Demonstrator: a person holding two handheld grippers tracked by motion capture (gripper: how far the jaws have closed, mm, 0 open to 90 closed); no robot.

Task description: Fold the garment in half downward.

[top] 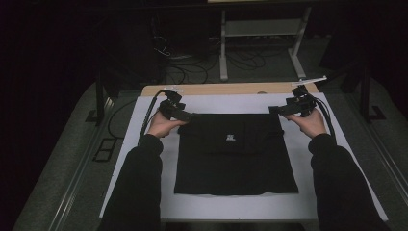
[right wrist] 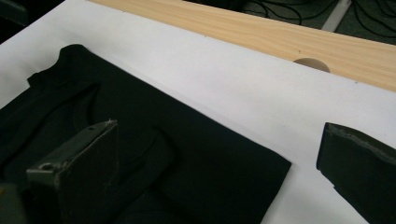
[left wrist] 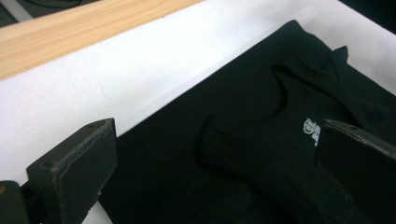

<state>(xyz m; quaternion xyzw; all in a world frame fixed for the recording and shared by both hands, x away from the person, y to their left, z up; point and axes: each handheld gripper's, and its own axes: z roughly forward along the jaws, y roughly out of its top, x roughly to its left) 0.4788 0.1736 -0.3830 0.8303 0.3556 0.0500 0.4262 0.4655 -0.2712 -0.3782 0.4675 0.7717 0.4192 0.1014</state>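
Folded black shirt (top: 235,154) flat on white bench (top: 144,130), centred. Left claw (top: 188,116) and right claw (top: 273,109) both wide apart at far corners, gripping nothing. Looks like mid-fold; next, probably regrab an edge.

A black folded garment (top: 235,154) lies flat in the middle of the white-covered counter (top: 144,159), a small white mark near its far edge; the left claw (top: 188,116) hangs over the garment's far left corner, the right claw (top: 273,110) over its far right corner, each held in a hand with a dark sleeve coming in from the near edge; a bare wooden strip (top: 231,89) runs along the counter's far side; cables (top: 192,72) lie on the floor beyond.
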